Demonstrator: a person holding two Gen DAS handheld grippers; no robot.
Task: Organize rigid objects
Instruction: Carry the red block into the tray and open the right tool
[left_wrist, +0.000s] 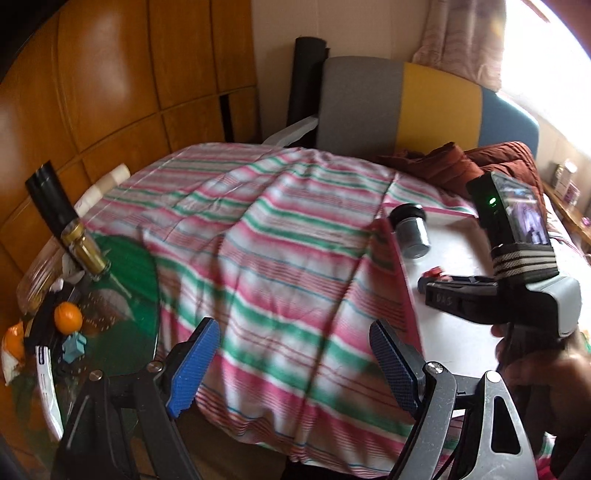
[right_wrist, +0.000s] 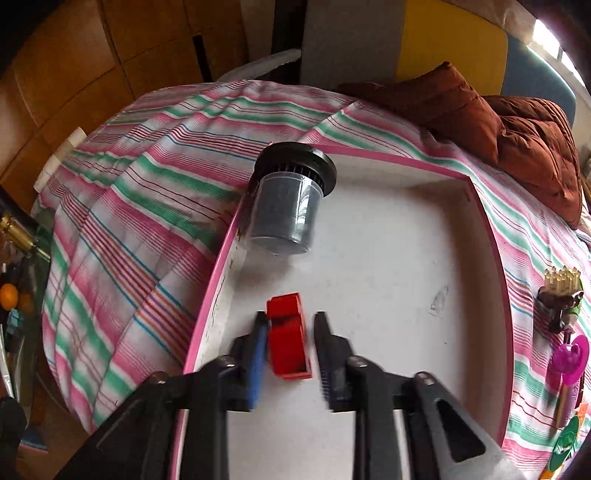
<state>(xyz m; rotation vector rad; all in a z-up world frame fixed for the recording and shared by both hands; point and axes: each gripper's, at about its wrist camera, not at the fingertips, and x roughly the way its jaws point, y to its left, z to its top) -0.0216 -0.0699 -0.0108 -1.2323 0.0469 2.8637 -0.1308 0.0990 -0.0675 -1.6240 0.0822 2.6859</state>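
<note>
A white tray with a pink rim lies on a striped bed sheet. In it a grey cylindrical filter with a black cap lies on its side at the far left corner. A red rectangular block lies on the tray floor between the fingers of my right gripper; the jaws stand open around it, with a gap on the right. My left gripper is open and empty above the sheet. The left wrist view shows the filter, the tray and the right gripper body.
A brown quilted cover lies at the head of the bed. A brush, a pink toy and small items lie on the sheet right of the tray. A glass side table with a bottle and oranges stands left.
</note>
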